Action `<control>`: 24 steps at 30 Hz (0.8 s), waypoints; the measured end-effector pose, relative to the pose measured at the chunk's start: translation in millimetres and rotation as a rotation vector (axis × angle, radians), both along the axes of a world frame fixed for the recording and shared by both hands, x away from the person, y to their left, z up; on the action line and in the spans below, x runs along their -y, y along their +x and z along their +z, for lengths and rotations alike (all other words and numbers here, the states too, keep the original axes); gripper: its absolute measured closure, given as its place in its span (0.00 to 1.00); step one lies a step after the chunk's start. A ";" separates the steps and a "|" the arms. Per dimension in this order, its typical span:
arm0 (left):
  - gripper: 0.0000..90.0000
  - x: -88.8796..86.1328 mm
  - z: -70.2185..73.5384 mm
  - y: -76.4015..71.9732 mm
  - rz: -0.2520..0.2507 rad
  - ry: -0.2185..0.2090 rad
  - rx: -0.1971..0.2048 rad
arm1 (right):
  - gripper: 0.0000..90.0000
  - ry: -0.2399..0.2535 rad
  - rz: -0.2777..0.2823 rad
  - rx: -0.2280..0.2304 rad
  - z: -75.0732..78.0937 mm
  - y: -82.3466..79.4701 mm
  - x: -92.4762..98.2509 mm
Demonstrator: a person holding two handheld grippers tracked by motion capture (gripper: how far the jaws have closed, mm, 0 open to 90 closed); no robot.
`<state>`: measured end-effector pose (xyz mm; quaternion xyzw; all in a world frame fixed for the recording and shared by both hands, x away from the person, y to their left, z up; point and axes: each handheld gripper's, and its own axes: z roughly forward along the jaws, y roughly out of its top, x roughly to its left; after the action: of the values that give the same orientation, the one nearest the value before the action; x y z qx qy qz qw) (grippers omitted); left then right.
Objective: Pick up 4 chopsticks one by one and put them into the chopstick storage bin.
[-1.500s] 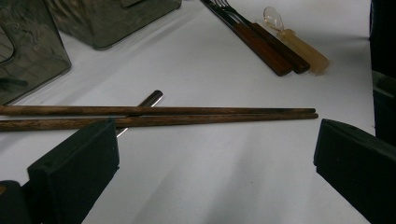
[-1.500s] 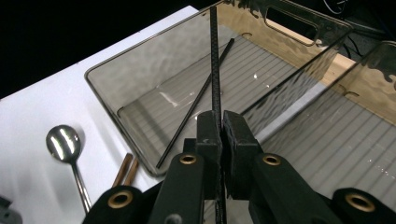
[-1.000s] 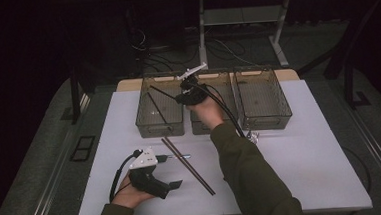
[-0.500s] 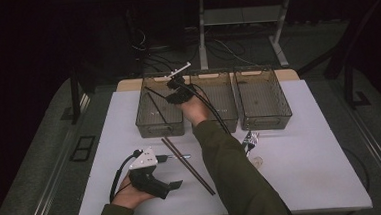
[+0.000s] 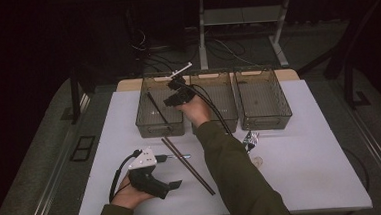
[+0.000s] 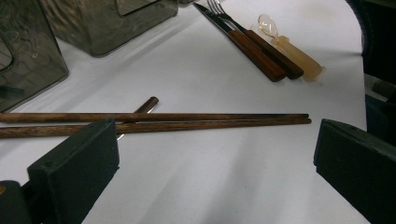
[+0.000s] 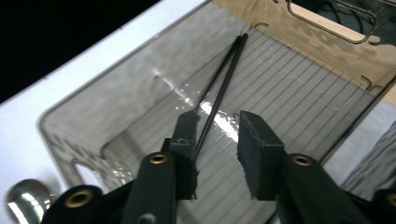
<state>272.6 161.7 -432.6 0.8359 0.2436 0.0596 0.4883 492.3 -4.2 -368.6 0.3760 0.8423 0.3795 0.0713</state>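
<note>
A pair of black chopsticks (image 7: pixel 223 79) lies slanted on the floor of the left clear bin (image 5: pixel 144 121); in the high view the black chopsticks (image 5: pixel 156 107) lean along that bin's left half. My right gripper (image 7: pixel 217 119) hovers over them. Its jaws have just been opening and nothing is pressed between them. The right gripper (image 5: pixel 174 99) hangs above the left bin's right rim. My left gripper (image 6: pixel 215 140) rests wide open at the table's front left, with two brown chopsticks (image 6: pixel 154 121) lying on the table ahead of it. The left gripper (image 5: pixel 168 173) holds nothing.
Two more clear bins (image 5: pixel 217 101) (image 5: pixel 262 97) stand in a row to the right of the left one. A knife and fork with wooden handles (image 6: pixel 261 53) and a translucent spoon (image 6: pixel 289 49) lie on the white table (image 5: pixel 312 170), right of the brown chopsticks (image 5: pixel 187 159).
The right gripper has moved left from the middle bin to the left bin with the black chopsticks, then opened; the chopsticks now lie in that bin. The left gripper has stayed put.
</note>
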 end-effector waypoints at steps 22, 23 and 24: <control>0.00 -2.4 -1.4 1.2 0.012 -0.005 -0.005 | 0.30 0.076 0.123 0.102 22.1 -47.8 67.7; 0.00 -3.4 -1.1 1.5 0.012 0.004 -0.003 | 0.29 0.072 0.125 0.107 23.0 -49.3 70.7; 0.00 -3.3 -1.5 1.6 0.016 -0.006 -0.006 | 0.29 0.072 0.130 0.110 24.4 -51.3 74.7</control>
<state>274.2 165.1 -434.1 0.8326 0.2521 0.0603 0.4895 441.0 -79.0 -344.3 0.3015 0.8456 0.4333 0.0794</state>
